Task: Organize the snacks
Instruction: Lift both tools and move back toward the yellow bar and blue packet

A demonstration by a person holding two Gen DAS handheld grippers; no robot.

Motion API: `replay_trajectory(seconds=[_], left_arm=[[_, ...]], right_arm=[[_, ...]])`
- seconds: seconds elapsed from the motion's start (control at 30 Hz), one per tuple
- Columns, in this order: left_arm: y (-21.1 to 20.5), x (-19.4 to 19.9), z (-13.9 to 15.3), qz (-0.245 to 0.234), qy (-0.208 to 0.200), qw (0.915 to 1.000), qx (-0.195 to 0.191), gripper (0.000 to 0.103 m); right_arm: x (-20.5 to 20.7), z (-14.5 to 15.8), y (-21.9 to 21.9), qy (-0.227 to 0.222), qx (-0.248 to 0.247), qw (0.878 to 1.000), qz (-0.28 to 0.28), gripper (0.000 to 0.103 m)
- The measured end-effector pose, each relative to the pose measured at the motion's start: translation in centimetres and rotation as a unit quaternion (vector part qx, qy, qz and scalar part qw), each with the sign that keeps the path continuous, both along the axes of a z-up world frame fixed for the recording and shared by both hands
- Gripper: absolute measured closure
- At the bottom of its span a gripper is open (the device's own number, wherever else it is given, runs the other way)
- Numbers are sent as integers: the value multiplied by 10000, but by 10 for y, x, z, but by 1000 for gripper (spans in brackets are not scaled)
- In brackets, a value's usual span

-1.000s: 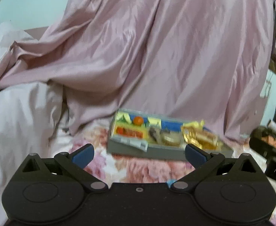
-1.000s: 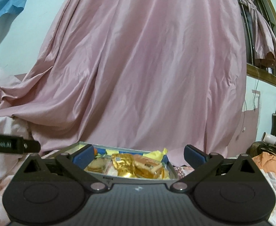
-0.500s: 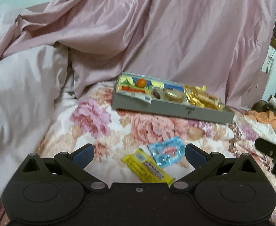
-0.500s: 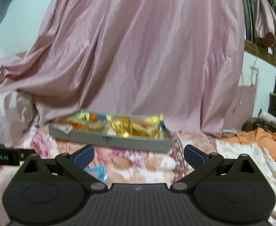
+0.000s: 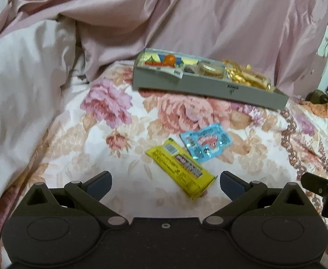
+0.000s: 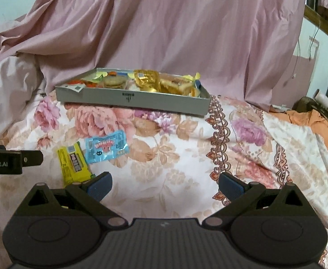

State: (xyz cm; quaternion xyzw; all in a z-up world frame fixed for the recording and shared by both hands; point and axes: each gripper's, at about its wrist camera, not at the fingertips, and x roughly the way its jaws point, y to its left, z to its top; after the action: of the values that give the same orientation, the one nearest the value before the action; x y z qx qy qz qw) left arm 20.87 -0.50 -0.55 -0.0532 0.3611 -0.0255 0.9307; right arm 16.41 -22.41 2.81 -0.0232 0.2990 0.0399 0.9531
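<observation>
A grey tray filled with several wrapped snacks lies on the flowered bedspread, against the pink drape. Nearer lie a yellow snack bar and a light blue packet, side by side. My left gripper is open and empty, low over the bedspread, with the yellow bar just ahead between its fingers. My right gripper is open and empty, to the right of both loose snacks; the yellow bar's near end is by its left finger.
A pink satin drape hangs behind the tray. A pale quilt bulges at the left. Orange cloth and dark clutter lie at the far right. The left gripper's body shows in the right wrist view.
Both grippers have tilted down and drawn back from the tray. The bedspread and the two loose snacks have come into view. Both stay open.
</observation>
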Motion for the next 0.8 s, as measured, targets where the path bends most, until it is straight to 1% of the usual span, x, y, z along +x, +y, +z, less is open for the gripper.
replay_trajectory(seconds=[0.2,0.37,0.5,0.57,0.63,0.8], left_arm=[[-4,9,-13,-6,318,9995,-51,1],[-11,15,-23,42,400,9992,-21,1],[-17,30,-27,96,426,9989,-175,1],[-20,38,-30,128,466,9980,-403,1],[-23,45,-34,140,503,9972,-543,1],[-36,69,-46,72,465,9982,-382,1]], right_arm=[[6,-6,0,181,-26,9998,2,0],[10,-10,2,274,-30,9996,36,0],[14,-13,3,363,-17,9993,42,0],[17,-16,3,422,3,9991,33,0],[20,-19,3,501,7,9987,0,0],[24,-22,3,638,171,9978,-58,0]])
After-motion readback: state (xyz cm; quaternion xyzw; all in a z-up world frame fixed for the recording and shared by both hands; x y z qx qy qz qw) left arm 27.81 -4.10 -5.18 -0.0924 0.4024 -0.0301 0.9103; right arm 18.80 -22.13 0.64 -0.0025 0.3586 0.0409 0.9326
